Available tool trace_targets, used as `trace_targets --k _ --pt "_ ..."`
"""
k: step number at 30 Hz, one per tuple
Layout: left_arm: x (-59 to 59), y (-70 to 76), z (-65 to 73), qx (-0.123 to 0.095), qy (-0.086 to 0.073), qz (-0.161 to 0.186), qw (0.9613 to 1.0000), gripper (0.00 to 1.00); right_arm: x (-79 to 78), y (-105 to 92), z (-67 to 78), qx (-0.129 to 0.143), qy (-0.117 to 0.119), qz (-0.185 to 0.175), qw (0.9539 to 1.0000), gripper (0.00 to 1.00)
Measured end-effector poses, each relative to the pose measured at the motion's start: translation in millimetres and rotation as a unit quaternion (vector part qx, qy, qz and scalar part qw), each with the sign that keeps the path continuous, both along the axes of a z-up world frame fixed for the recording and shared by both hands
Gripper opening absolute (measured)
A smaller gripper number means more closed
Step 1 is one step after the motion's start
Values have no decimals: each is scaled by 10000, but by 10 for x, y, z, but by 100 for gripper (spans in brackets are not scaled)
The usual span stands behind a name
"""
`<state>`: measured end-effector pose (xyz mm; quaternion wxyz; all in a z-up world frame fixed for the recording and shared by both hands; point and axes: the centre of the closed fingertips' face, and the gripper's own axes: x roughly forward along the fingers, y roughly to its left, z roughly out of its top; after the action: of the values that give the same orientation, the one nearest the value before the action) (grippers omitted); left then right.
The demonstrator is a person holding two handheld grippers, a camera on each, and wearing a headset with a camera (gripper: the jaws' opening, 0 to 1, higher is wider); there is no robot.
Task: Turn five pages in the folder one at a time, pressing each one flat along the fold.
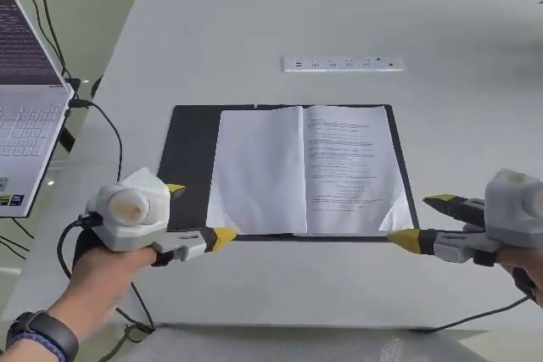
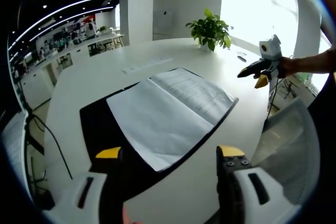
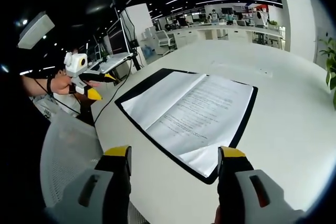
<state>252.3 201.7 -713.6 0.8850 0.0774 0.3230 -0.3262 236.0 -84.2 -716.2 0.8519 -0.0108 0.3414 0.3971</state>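
— Where's the folder [image 1: 191, 167]?
— Flat and open on the white table [image 1: 254, 23], black cover underneath, near the front edge. A power strip [image 1: 343, 64] lies beyond its far edge, well apart from it.

— And the pages?
— The left page [image 1: 259, 171] is blank and the right page [image 1: 352, 167] has printed lines. They meet at a straight fold down the middle. The right page's near outer corner [image 1: 397, 218] curls up a little; everything else lies flat.

— What is the left gripper [image 1: 200, 213] doing?
— Its jaws are spread wide with nothing between them. It sits just off the folder's near left corner, yellow tips pointing inward. Whether it touches the table I cannot tell.

— The right gripper [image 1: 423, 220]?
— Much the same — jaws apart, nothing held. Its lower tip is just beside the folder's near right corner, close to that curled page corner, but I see no contact.

— Anything else around?
— A laptop [image 1: 25, 125] stands open off the table's left side, with a dark cable running toward the person's left hand [image 1: 106, 273]. In the left gripper view a potted plant [image 2: 210, 29] stands at the table's far end.
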Motion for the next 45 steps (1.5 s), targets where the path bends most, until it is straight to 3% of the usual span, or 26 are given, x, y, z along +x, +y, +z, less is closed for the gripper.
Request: trace_targets --k 8,23,33,45 --pt "-25 -6 124 -43 -84 85 9999 73 -67 -34 12 -19 -34 -145 9999 68" --pt "15 -145 178 -58 -87 -3 9999 73 -94 -135 62 45 -90 -391 9992 70" --pt "161 -434 242 -22 -159 -343 9993 72 -132 -164 35 66 -60 -416 9991 71" --pt "412 -935 290 -91 -274 -880 9957 72 -134 -215 80 131 -58 -564 9983 69"
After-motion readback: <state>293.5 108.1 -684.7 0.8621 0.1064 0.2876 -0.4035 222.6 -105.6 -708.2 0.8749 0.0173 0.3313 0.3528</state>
